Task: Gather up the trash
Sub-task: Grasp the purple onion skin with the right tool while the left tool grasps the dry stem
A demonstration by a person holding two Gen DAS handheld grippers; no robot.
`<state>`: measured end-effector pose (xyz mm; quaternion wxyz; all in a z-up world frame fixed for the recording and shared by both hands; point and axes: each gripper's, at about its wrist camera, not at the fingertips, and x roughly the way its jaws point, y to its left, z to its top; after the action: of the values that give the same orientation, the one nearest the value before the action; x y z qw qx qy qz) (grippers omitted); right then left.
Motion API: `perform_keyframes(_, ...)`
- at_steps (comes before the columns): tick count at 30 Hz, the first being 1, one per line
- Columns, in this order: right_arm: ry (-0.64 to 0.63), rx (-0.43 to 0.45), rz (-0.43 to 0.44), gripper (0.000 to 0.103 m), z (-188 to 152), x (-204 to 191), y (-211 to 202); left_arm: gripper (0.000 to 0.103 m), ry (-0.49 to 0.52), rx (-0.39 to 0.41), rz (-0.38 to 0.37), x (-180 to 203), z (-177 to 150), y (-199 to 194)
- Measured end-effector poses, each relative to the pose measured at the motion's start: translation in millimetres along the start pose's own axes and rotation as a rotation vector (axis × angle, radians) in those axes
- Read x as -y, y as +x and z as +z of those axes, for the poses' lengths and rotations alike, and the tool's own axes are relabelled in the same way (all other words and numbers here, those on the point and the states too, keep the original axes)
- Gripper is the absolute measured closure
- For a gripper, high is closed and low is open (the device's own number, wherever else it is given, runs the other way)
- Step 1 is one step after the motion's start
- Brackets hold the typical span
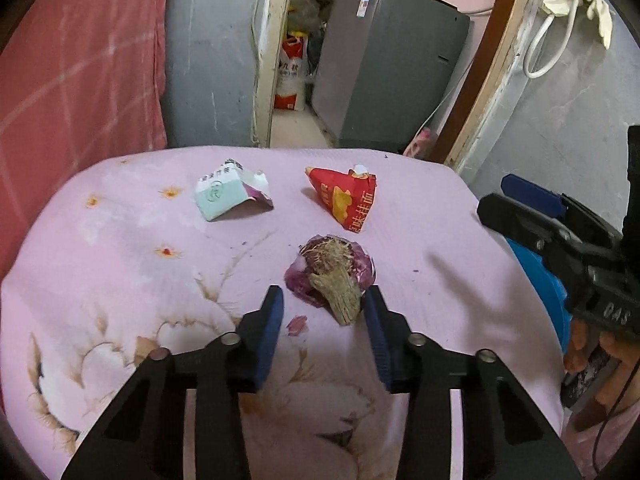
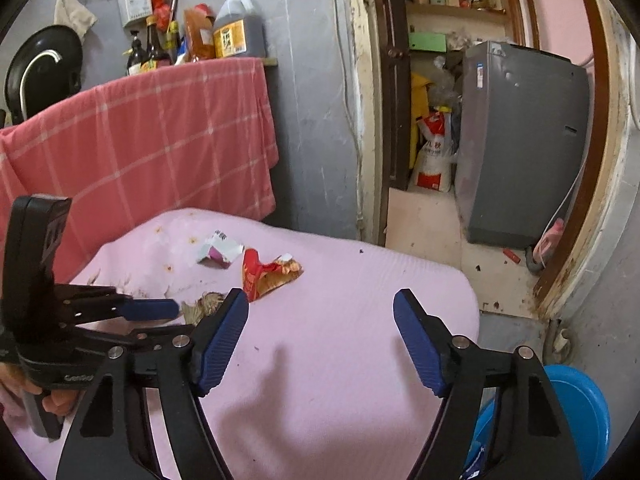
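Three pieces of trash lie on the pink table (image 1: 120,264): one white and green carton (image 1: 228,194) at the far left, one red wrapper (image 1: 346,200) well apart to its right, and one purple onion scrap (image 1: 332,276) nearest me. My left claw (image 1: 324,312) is spread wide with the onion scrap between its fingertips, not clamped. My right claw (image 2: 320,320) hangs released over bare cloth, one blue bin (image 2: 576,412) beside it.

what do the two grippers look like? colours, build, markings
Both match. Left gripper: black angular linkage arms with silver pivot pins, blue ribbed finger pads. Right gripper: same build. Raised lettering on the black bodies, not fully legible. Bare fingers on the handles; no sleeves visible.
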<state>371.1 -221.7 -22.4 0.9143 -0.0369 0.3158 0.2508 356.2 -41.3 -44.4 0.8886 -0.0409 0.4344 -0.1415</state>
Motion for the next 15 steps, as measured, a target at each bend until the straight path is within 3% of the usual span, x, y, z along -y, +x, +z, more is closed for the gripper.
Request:
perform_keyframes(9,-0.013,-0.081,0.013,0.028,0.1,-3.2,15.9,0.091,-0.028,0.009,-0.04,-4.9,4.4,-3.6)
perform_keyframes(15,-0.025,-0.115,0.025,0.028,-2.2,-8.9,20.9,0.093,-0.062,0.027,-0.052,-10.3,3.0,-9.4)
